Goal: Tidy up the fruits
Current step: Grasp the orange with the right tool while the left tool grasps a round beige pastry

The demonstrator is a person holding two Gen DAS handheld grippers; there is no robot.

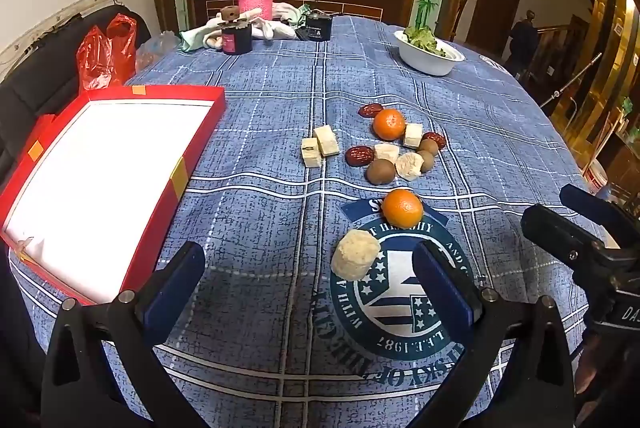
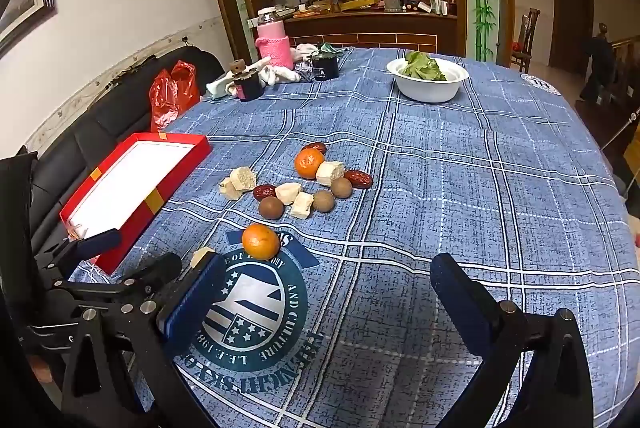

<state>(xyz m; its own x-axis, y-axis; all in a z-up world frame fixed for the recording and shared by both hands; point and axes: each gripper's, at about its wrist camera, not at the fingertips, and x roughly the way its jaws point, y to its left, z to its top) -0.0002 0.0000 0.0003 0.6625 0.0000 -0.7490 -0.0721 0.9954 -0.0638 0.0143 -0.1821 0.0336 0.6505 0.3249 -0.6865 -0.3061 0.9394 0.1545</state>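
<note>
Your left hand-held gripper [image 1: 308, 280] and right hand-held gripper [image 2: 328, 292] both gape apart, holding nothing; 2 tangerines [image 1: 403, 208] sit mid-table, the red box [image 1: 176, 172] at the left edge.

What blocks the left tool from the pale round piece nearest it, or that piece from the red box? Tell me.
Nothing visible does. The left tool is open, with the pale round piece just ahead between its fingers' line. From there to the red box lies only bare tablecloth; the other fruit sits farther back.
</note>
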